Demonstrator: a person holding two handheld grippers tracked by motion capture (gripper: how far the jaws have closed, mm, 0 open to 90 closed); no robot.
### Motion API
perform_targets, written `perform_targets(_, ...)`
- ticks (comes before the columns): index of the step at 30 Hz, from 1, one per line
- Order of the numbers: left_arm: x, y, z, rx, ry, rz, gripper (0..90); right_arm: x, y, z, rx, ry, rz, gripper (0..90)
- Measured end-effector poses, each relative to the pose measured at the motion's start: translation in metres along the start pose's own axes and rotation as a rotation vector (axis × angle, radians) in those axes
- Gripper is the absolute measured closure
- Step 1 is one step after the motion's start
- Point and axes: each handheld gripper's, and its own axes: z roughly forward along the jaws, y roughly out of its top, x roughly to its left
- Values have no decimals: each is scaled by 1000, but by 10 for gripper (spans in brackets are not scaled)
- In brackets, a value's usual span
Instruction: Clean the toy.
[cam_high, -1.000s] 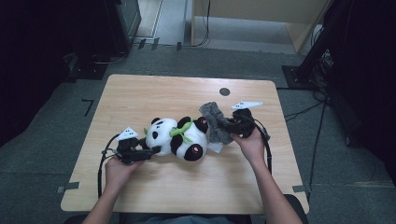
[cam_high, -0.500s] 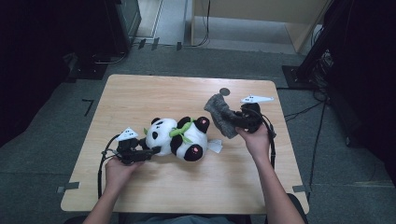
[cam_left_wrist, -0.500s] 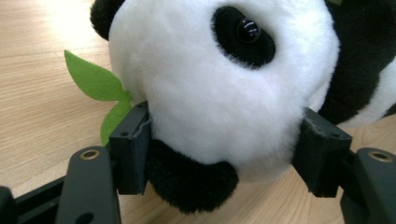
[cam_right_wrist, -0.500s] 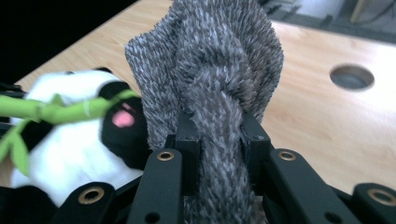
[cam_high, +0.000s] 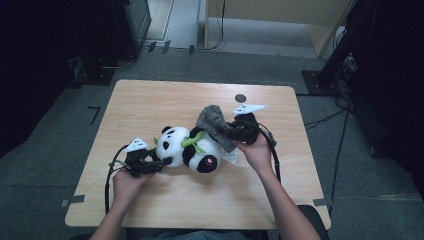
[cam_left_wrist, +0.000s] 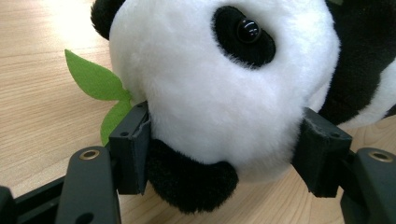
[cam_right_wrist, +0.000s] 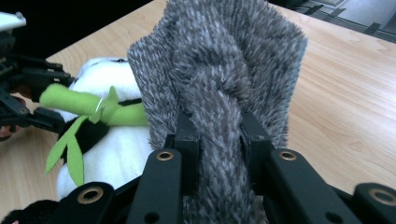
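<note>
Where grey cloth (cam_high: 216, 125) drapes it, panda (cam_high: 187, 149) body hidden.

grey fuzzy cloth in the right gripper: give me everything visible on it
The grey fuzzy cloth looks like a soft, shaggy knit in mottled grey and white. It is bunched into a thick fold that the right gripper pinches between its black jaws. In the high view the cloth is lifted off the table and drapes over the body of the plush panda, near its green felt bamboo sprig. What kind of garment it is cannot be told.
</note>
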Motion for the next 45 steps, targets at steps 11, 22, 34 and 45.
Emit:
perform_targets(11, -1, 5, 0, 13, 5, -18, 324, -15, -22, -1, 27, -38, 35, 742)
perform_targets(22, 2, 7, 0, 26, -12, -19, 317, -29, -37, 0, 62, -17, 108, 748)
perform_targets(34, 2, 8, 0, 29, -11, -17, 313, -40, -46, -4, 103, -84, 121, 748)
perform_targets(45, 1, 8, 0, 30, -2, -19, 310, -28, -26, -34, 5, -104, 78, 754)
